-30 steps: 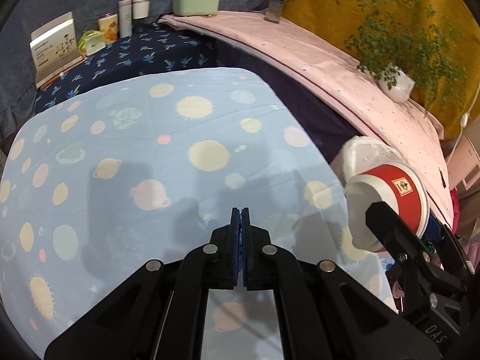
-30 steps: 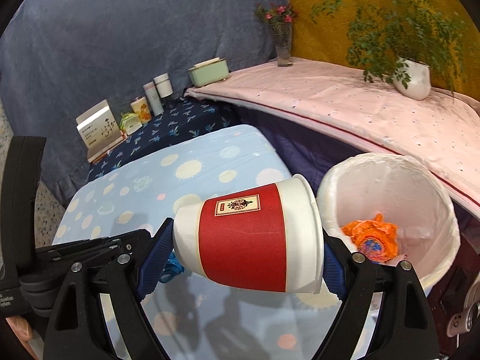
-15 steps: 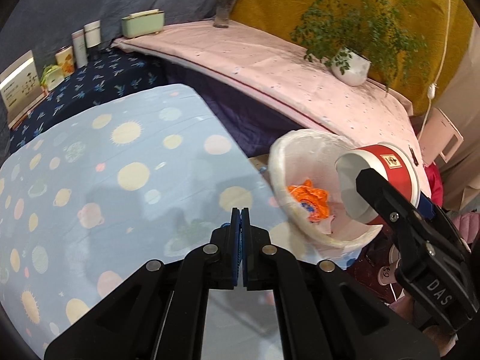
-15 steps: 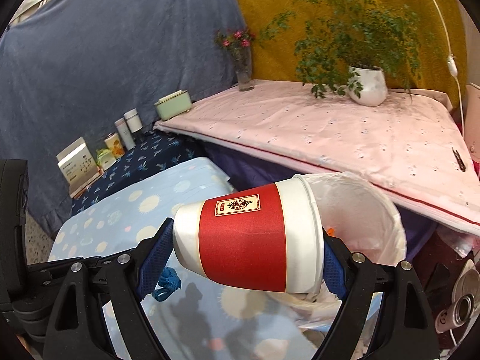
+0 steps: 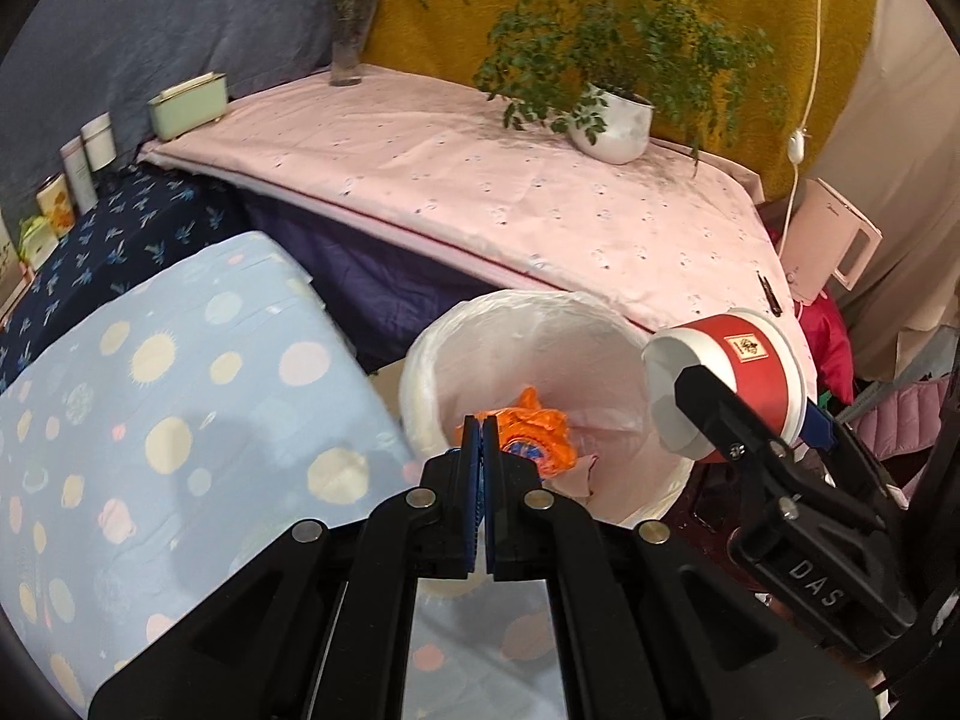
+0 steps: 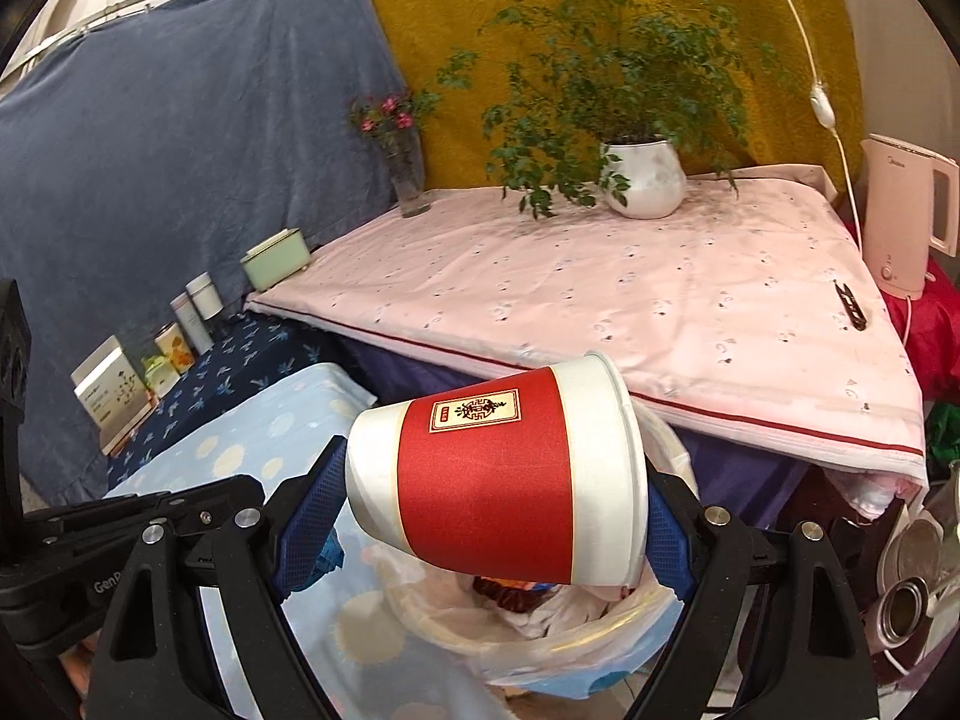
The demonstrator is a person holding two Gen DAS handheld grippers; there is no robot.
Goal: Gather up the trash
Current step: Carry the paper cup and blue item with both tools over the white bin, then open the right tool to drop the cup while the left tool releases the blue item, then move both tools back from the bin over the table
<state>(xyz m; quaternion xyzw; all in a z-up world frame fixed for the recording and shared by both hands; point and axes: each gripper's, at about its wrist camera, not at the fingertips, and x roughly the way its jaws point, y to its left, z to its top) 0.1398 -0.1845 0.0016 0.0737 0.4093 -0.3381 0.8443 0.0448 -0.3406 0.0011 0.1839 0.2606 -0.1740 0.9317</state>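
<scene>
Over the bin [image 6: 600, 630], right claw [image 6: 495, 516] stands wide and grips a red-and-white paper cup [image 6: 486, 480] end to end: one blue pad on the cup base at left, the other at the rim on the right. Cup lies on its side, mouth to the right in the right wrist view. Its cream label with red characters is too small to read. From the left wrist view the same cup [image 5: 729, 384] sits at the right rim of the bin [image 5: 420, 384], open base recess facing the camera, right claw [image 5: 756, 414] body below it marked "DAS".

Left claw [image 5: 479, 438] is fully closed, blue pads pressed together, nothing between them. It hangs near the left-near rim of the bin, tips in line with the orange wrapper [image 5: 537, 432] lying in the bin with other scraps.

Bin is white, lined with a white plastic bag, standing just right of the table with the blue planet-print cloth [image 5: 150, 408] and near the pink-covered table [image 5: 510, 198].

Left claw body in the right wrist view shows "GenR", rest cut off. Pink kettle [image 6: 906, 222] at far right has a small logo, unreadable. Boxes and tins [image 6: 156, 354] at far left carry print I cannot read.
</scene>
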